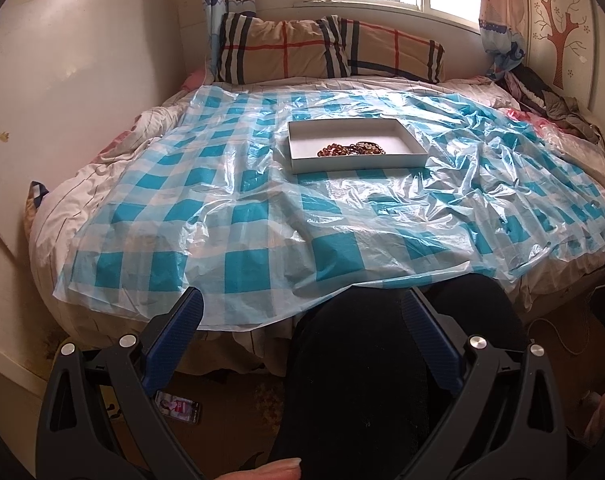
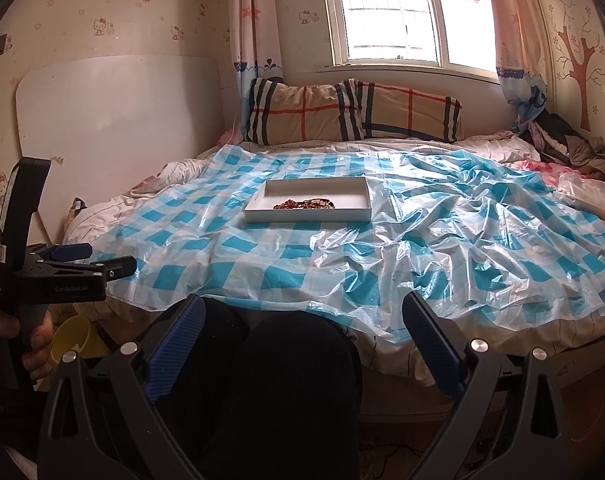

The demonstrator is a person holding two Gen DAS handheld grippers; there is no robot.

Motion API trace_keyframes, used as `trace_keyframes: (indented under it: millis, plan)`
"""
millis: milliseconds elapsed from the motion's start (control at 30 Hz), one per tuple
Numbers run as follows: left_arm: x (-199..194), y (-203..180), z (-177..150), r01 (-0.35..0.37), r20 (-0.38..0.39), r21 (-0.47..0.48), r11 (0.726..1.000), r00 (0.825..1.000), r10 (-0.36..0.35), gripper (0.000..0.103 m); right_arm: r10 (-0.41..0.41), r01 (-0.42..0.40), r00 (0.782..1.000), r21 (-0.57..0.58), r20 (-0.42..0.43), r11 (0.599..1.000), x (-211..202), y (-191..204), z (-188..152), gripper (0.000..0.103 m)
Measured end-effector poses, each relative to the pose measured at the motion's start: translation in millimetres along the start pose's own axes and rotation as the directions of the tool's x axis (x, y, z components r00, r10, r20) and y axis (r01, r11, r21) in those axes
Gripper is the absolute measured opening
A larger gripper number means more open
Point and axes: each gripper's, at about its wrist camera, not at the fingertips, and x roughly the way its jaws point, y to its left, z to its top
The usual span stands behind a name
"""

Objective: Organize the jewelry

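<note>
A shallow white box [image 1: 406, 136] lies on the blue-and-white checked plastic sheet [image 1: 230, 208] on the bed. A heap of brown beaded jewelry [image 1: 352, 149] sits inside it near the front wall. The box [image 2: 354, 198] and the jewelry [image 2: 304, 204] also show in the right wrist view. My left gripper [image 1: 302, 304] is open and empty, held back over the person's dark knees, short of the bed's near edge. My right gripper [image 2: 304, 312] is open and empty, also held back over the knees. The left gripper shows from the side at the left of the right wrist view [image 2: 86, 258].
Plaid pillows [image 1: 326, 48] lie at the head of the bed under the window. A pile of clothes [image 1: 550, 100] lies at the far right. A white board [image 2: 114, 112] leans on the left wall. A phone [image 1: 178, 407] lies on the floor; a yellow cup [image 2: 72, 338] stands below left.
</note>
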Motion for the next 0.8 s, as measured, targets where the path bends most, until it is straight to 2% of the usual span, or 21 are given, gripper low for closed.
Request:
trace_keyframes:
  millis: [133,267,400,633,800]
  plan:
    - [10,-3,4,0.043,-0.023,-0.027,0.999,0.999,-0.043,0.095,0.013,-0.013,1.000,-0.002,0.004,1.000,10,1,4,0.095]
    - [6,-2,7,0.060,0.032,-0.053,0.997,0.998,-0.058,0.095,0.027,-0.027,1.000,0.000,0.006,1.000,15,5,5,0.095]
    - [4,-13,8,0.025,0.048,-0.005,1.000,0.999,-0.025,0.095,0.040,-0.040,0.999,0.002,-0.002,0.999,18,9,2,0.095]
    - [17,-21,-2,0.019,-0.040,-0.020,1.000,0.999,-0.020,0.095,0.027,-0.027,1.000,0.016,0.008,0.999,13,7,-2,0.096]
    - [20,-22,-12,0.056,-0.063,-0.044,0.997,0.996,-0.059,0.095,0.024,-0.024,1.000,0.010,0.004,1.000,10,11,-5,0.096]
